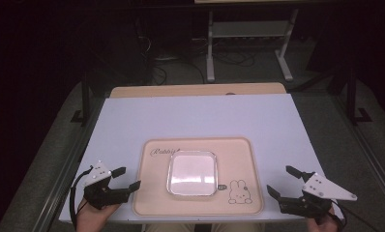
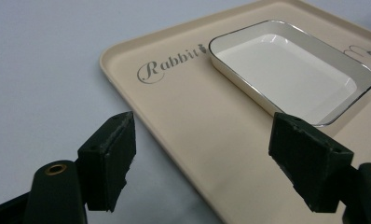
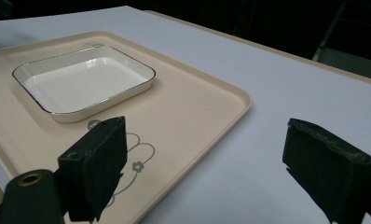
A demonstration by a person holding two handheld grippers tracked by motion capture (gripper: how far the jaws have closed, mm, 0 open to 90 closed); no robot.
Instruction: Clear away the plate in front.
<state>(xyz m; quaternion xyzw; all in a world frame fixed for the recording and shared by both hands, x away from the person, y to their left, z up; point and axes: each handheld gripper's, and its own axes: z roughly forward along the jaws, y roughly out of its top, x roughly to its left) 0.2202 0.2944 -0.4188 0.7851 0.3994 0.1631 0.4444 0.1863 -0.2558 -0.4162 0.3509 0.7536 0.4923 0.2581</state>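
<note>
Sitting centred on beige rectangular plastic tray [image 1: 239, 154] on white desk [image 1: 195, 116]: white square silver-rimmed dish [image 1: 192, 173]. Left tongs [image 1: 125, 178] and right tongs [image 1: 281, 180] flanked tray, both wide open, empty.

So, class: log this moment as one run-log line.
left gripper: open, empty | right gripper: open, empty | white dish: empty, on beige tray | grippers flank tray

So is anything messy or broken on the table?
Nothing stands out. The white dish sits flat and empty on the beige tray, with no spill or crack that I can see. The tray lies square on the table. The left gripper and right gripper are open, one each side of the tray.
</note>
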